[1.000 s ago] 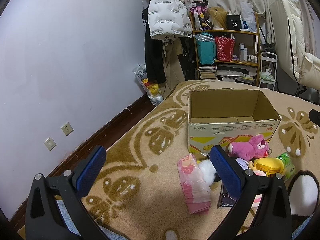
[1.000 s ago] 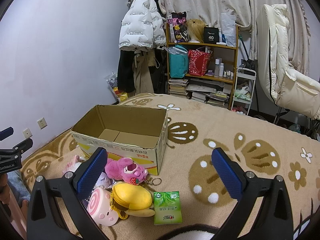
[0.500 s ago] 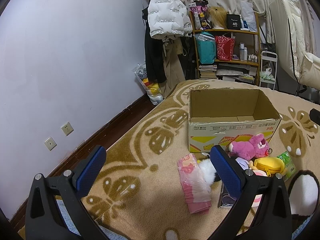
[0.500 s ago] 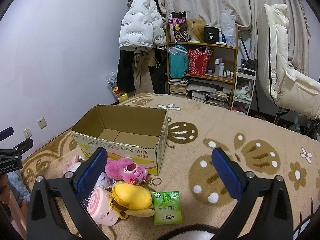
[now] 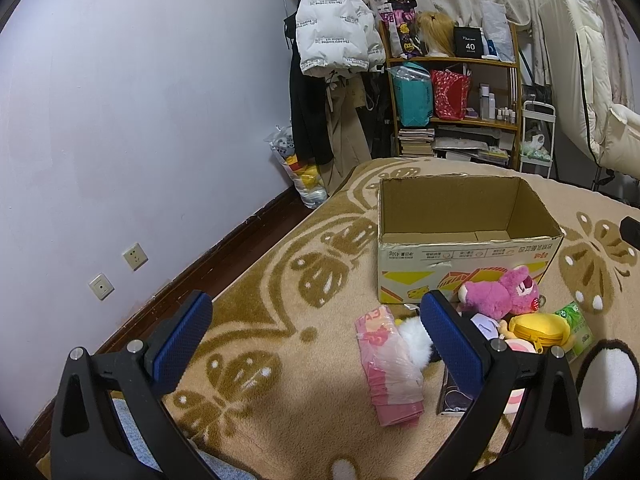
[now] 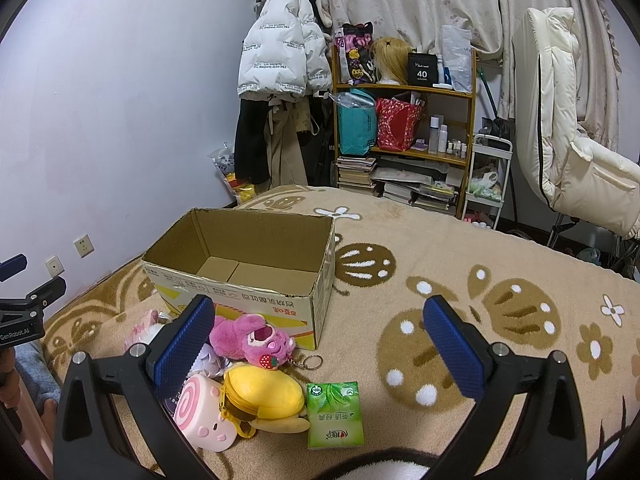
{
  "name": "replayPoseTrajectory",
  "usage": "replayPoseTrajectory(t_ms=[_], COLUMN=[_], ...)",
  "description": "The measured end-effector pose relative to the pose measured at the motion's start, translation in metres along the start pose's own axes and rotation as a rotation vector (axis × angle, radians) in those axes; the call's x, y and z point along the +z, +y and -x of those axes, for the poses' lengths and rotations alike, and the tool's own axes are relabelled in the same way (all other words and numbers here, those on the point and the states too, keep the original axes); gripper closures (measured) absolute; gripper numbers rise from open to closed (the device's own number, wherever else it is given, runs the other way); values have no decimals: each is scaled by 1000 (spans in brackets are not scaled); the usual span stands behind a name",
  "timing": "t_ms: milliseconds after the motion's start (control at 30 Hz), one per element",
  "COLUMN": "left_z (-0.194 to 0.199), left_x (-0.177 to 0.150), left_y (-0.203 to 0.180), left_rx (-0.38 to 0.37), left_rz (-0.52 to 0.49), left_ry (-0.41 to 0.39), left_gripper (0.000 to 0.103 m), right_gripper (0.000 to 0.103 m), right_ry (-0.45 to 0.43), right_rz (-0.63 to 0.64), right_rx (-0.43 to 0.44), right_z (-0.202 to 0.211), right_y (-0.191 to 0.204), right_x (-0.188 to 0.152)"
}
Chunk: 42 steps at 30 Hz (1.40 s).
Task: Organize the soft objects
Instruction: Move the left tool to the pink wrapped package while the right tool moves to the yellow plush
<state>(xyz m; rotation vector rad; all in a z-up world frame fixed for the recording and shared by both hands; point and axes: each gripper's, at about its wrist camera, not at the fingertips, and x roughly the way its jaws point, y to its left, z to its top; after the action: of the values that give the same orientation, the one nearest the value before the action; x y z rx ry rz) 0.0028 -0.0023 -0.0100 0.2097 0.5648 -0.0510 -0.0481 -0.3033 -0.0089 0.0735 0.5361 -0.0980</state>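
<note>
Nothing has moved since the earlier frames: both views match them, with grippers and objects in the same places. Left gripper (image 5: 316, 334) hovers over the patterned carpet (image 5: 280, 280) with its blue-padded fingers spread wide and nothing between them. Right gripper (image 6: 320, 340) likewise stands wide apart and empty above the carpet (image 6: 500, 272). Open cardboard box (image 6: 244, 264) sits upright on the carpet, interior bare as far as visible. Soft objects lie in a cluster just in front of the box: pink plush bear (image 6: 254, 338) touching the box's front wall, yellow plush pouch (image 6: 264, 394) beside a pink swirl-patterned plush (image 6: 202, 420), and a green tissue pack (image 6: 334, 414) just right of the pouch. In the left wrist view a pink plastic-wrapped packet (image 5: 390, 364) lies flat on the carpet, with a white fluffy item (image 5: 416, 340) touching its right edge. Wooden shelf (image 6: 404, 128) and white puffer jacket (image 6: 280, 56) stand against the far wall.
</note>
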Motion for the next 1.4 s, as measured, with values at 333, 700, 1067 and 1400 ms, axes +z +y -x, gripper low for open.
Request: replayPoseTrajectory(t_ms=[333, 700, 1067, 1400], left_z=[-3, -23, -77, -111], left_x=[-7, 0, -1, -7], left_y=[0, -8, -16, -25], left_rx=[19, 3, -49, -90], left_rz=[-4, -33, 3, 4], left_ry=[17, 106, 292, 405], left_gripper=[0, 0, 0, 0], right_gripper=[0, 0, 0, 0], right_ry=[6, 109, 246, 357], right_rz=[0, -24, -18, -36], right_rx=[-1, -9, 94, 140], right_z=[1, -26, -58, -96], right_y=[0, -5, 5, 15], right_x=[2, -13, -19, -31])
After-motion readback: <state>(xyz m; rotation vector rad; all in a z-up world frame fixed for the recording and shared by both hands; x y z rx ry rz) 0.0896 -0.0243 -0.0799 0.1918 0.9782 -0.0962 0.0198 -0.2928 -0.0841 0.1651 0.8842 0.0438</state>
